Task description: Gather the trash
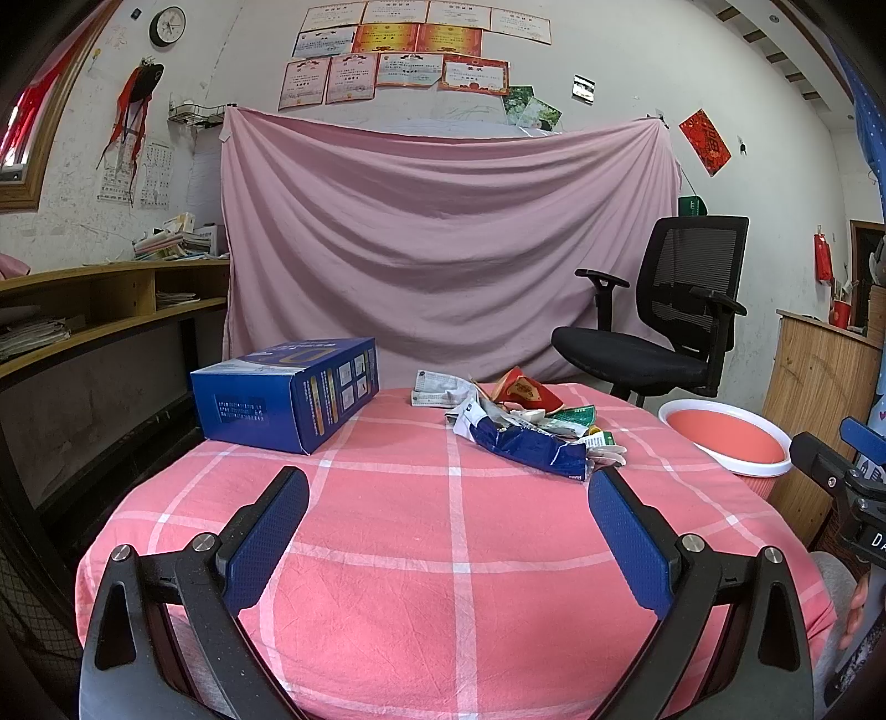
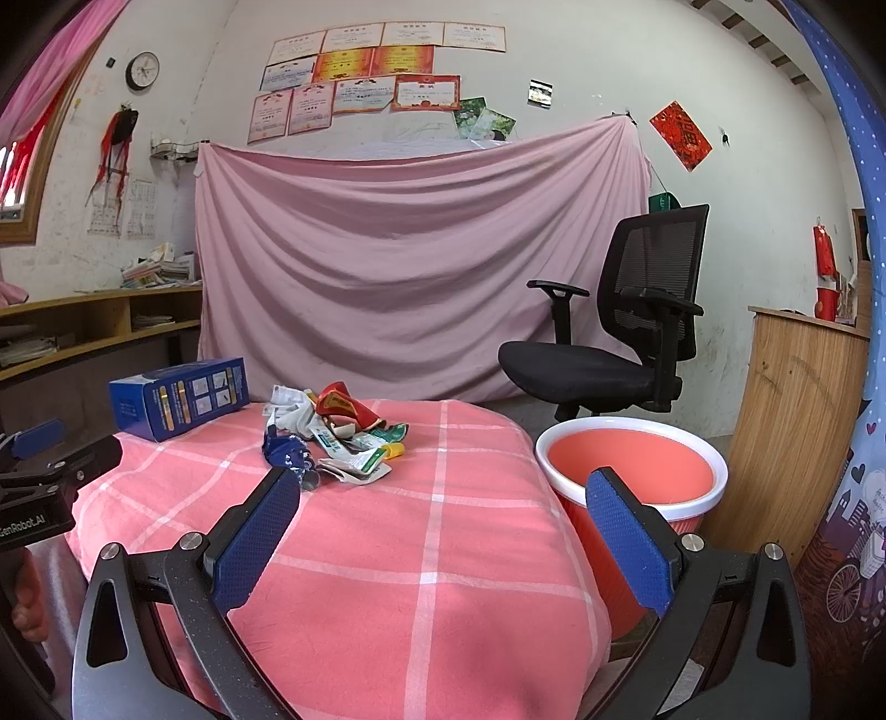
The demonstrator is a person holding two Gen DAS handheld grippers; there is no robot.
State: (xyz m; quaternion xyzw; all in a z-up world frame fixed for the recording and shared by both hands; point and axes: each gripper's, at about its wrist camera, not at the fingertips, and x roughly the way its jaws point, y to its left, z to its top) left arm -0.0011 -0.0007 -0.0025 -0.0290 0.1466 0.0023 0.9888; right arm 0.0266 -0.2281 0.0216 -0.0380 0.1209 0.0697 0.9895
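Trash (image 1: pixel 531 426): one loose heap of crumpled wrappers lying toward the far right of the bench (image 1: pixel 443 554), which is covered by a pink cloth with white checks. Contents of the heap, so far as they can be told apart: one creased blue foil bag (image 1: pixel 531 451) at the near edge, one red packet (image 2: pixel 338 404) on top, several white and green printed papers, one small yellow piece (image 2: pixel 394 451) at the right edge; an exact count of the papers cannot be made. Box (image 1: pixel 288 393): one, blue, printed, lying on its side at the far left of the bench, well apart from the heap. Bin (image 2: pixel 637 471): one, coral inside with a white rim, standing on the floor just beside the right edge of the bench, with nothing visible inside. Left gripper (image 1: pixel 448 507): one, jaws apart, holding nothing, above the near bench with the heap ahead to the right. Right gripper (image 2: pixel 443 509): one, jaws apart, holding nothing, its left jaw just before the heap and its right jaw in front of the bin. Chair (image 2: pixel 620 332): one, black mesh, behind the bin. Sheet (image 1: pixel 443 238): one, pink, hung across the back wall. Clock (image 1: pixel 168 26): one, upper left wall. Certificates (image 1: pixel 410 50): a cluster pinned above the sheet. Nothing lies between either gripper and the heap.
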